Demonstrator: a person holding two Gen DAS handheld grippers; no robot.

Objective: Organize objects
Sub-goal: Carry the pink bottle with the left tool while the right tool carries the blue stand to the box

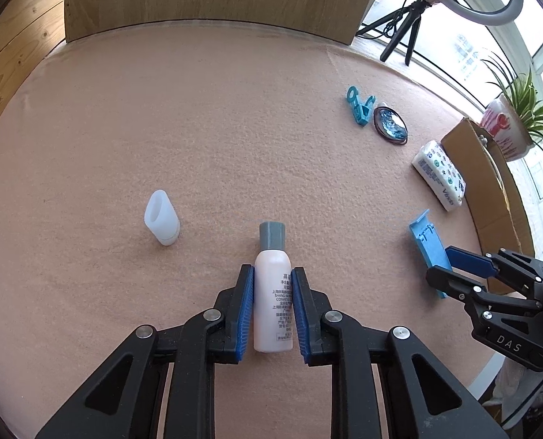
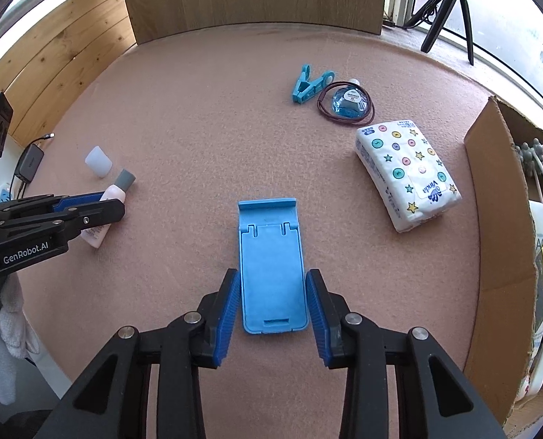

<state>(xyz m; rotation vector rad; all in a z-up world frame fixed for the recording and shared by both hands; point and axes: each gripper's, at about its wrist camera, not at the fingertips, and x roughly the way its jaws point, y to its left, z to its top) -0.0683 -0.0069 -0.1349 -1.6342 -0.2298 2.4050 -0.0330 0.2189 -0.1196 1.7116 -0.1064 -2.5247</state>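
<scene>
A pink-white bottle with a grey cap (image 1: 272, 292) lies on the pink felt mat between the blue pads of my left gripper (image 1: 272, 274); the pads touch its sides. It also shows in the right wrist view (image 2: 110, 201). A blue phone stand (image 2: 271, 267) lies flat between the fingers of my right gripper (image 2: 273, 278), with small gaps on both sides. The stand (image 1: 428, 245) and the right gripper (image 1: 450, 265) also show in the left wrist view.
A white cap (image 1: 161, 217) lies left of the bottle. A blue clip (image 2: 308, 82), a blue sachet inside a brown hair band (image 2: 348, 102) and a tissue pack (image 2: 406, 173) lie at the back right. A cardboard box (image 2: 498, 219) stands at the right edge.
</scene>
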